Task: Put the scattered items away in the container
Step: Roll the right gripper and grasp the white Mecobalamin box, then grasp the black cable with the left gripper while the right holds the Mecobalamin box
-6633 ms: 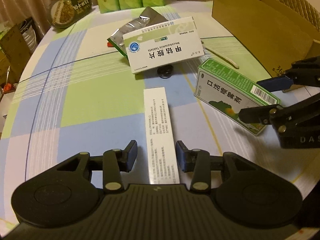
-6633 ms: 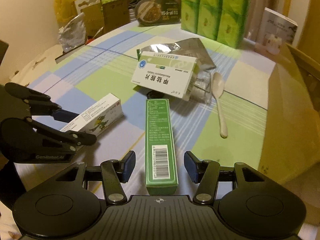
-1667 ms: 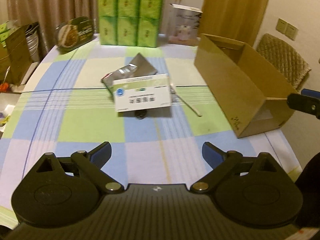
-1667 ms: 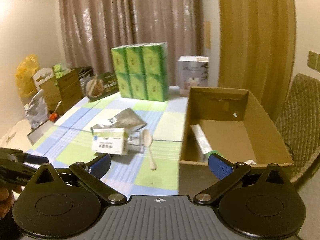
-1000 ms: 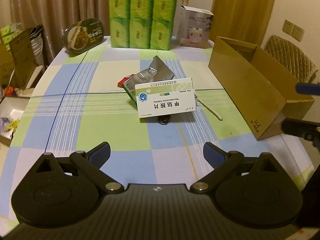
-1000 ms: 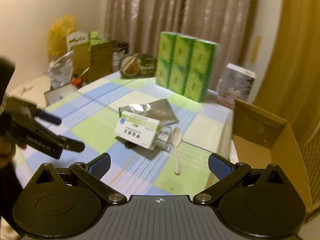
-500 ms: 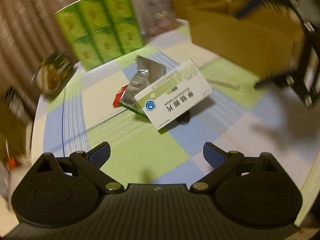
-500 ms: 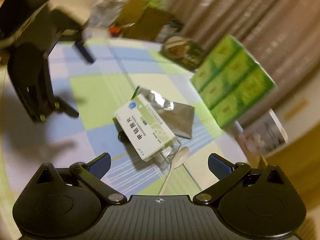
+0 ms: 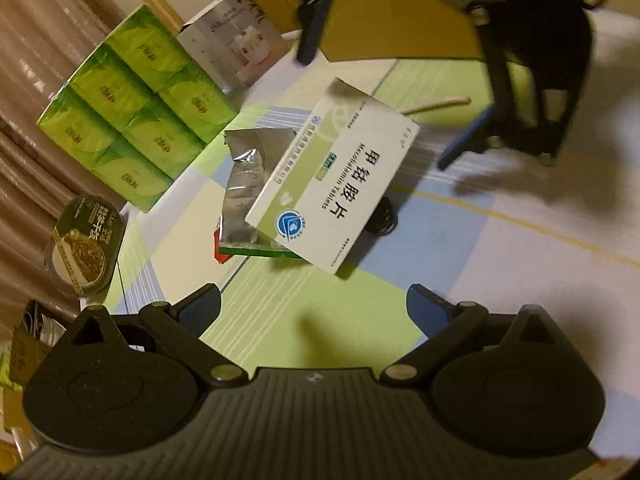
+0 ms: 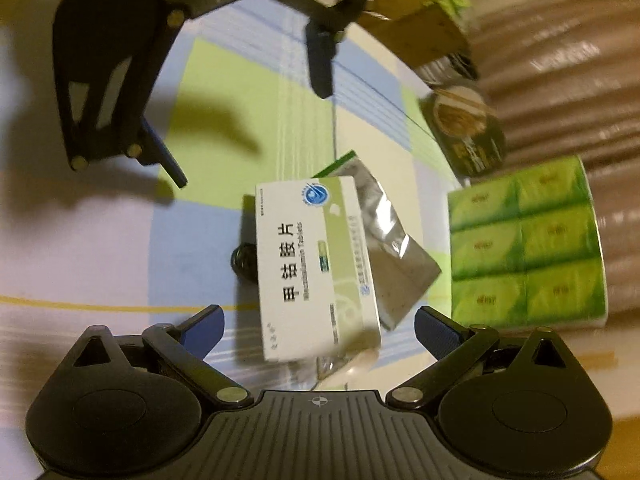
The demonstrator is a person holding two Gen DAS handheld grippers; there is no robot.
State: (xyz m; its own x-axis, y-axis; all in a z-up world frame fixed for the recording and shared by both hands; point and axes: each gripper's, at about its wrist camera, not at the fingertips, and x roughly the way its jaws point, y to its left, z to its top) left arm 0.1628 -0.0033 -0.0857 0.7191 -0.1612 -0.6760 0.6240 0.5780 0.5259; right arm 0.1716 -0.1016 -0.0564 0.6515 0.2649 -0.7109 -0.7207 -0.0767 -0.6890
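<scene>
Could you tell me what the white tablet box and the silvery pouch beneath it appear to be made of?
The tablet box looks like thin printed cardboard: flat faces, crisp edges, a matte white and green surface. The pouch looks like metallised foil or foil-lined plastic: crinkled, with mirror-like glints and a torn-looking top edge.

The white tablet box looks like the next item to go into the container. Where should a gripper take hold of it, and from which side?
Probably across its narrow width, pinching the two long edges of the white tablet box. It lies propped and tilted on the foil pouch, so both edges are clear. The open right gripper already faces one short end, so come in from there.
</scene>
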